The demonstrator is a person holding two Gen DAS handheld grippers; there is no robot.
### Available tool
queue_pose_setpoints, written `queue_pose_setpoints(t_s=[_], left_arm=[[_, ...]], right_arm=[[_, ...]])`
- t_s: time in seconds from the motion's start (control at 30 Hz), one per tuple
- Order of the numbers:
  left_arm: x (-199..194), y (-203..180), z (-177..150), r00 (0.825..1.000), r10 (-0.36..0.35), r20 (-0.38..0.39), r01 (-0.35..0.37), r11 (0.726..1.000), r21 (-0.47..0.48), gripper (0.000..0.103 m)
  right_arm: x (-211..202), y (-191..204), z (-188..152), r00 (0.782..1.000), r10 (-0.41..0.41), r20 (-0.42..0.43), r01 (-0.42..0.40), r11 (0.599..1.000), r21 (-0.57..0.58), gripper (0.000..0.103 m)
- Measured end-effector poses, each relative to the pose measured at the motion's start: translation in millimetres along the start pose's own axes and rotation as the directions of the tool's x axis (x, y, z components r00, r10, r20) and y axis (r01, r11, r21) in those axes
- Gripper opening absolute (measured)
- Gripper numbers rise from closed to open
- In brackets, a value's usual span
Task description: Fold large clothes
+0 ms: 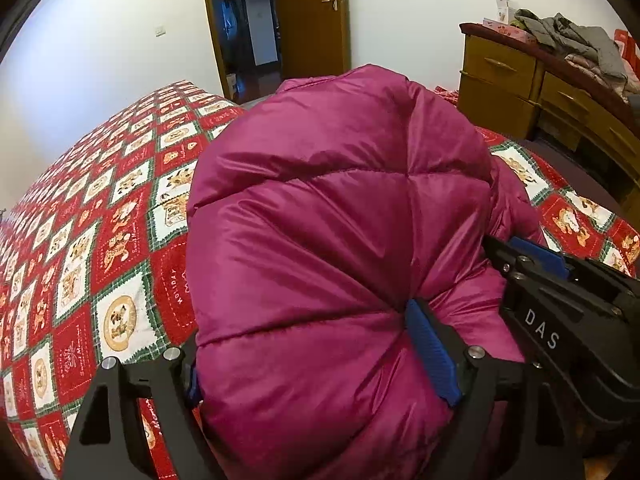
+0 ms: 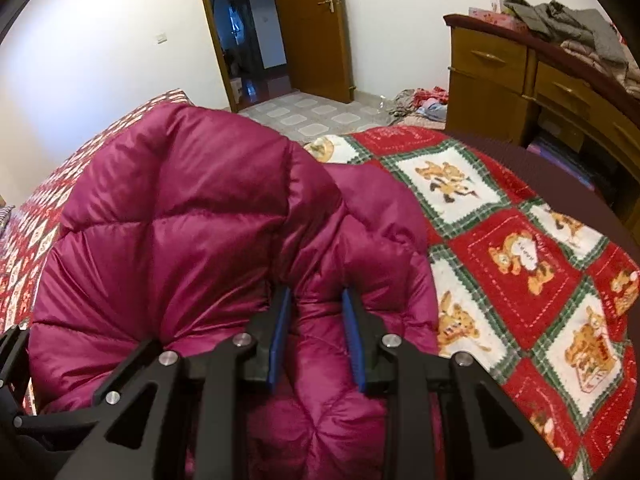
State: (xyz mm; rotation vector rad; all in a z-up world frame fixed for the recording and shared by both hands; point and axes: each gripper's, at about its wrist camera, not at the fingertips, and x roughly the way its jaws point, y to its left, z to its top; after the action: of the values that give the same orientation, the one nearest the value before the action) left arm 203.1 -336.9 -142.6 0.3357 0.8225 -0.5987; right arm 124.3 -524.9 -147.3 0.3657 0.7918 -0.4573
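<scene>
Two grippers on one puffy magenta down jacket [image 1: 320, 240], heaped on the bed over a red, white and green checked blanket [image 1: 100, 240]. Left gripper [image 1: 312, 344] spread wide around a thick quilted bulge of the jacket, right blue finger [image 1: 430, 352] pressed into the fabric at a seam, left finger mostly buried behind the bulge, only a sliver of blue showing. Clamped on that fat fold, by the look of the dented fabric, though the hidden side leaves some doubt. Right gripper [image 2: 318, 328] narrower, blue fingers [image 2: 280, 336] pinching a ridge of jacket between them, fabric bunched up and squeezed on both sides. Seen from the left wrist view, right gripper's black body just beside the jacket at the right edge, close to the left one. Jacket mounded high, folded over on itself, near the bed's corner. Beyond the bed, an open wooden door [image 2: 312, 28] and tiled floor. Off to the right, a wooden dresser [image 2: 520, 80] with grey clothes [image 2: 568, 24] piled on top. More clothes heaped on the floor [image 2: 420, 102] by the dresser.
</scene>
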Motion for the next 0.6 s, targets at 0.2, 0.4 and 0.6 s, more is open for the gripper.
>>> queue_pose_setpoints(t_s=[0.2,0.4,0.6], left_arm=[[-14,32,5,0.986,-0.169,0.005,0.169,0.984,-0.055,0.084],[-11,39,40,0.994,-0.091,0.065,0.095,0.994,-0.059,0.085],[37,30,63,0.998,-0.06,-0.032,0.058,0.997,-0.052,0.091]], right_arm=[[-4,-1,-2,1.0,0.012,0.009,-0.012,1.0,0.001,0.031],[-2,0,-2,1.0,0.013,0.01,-0.013,1.0,0.003,0.03],[0,-8,-1,0.999,0.044,0.013,-0.044,0.998,0.034,0.03]])
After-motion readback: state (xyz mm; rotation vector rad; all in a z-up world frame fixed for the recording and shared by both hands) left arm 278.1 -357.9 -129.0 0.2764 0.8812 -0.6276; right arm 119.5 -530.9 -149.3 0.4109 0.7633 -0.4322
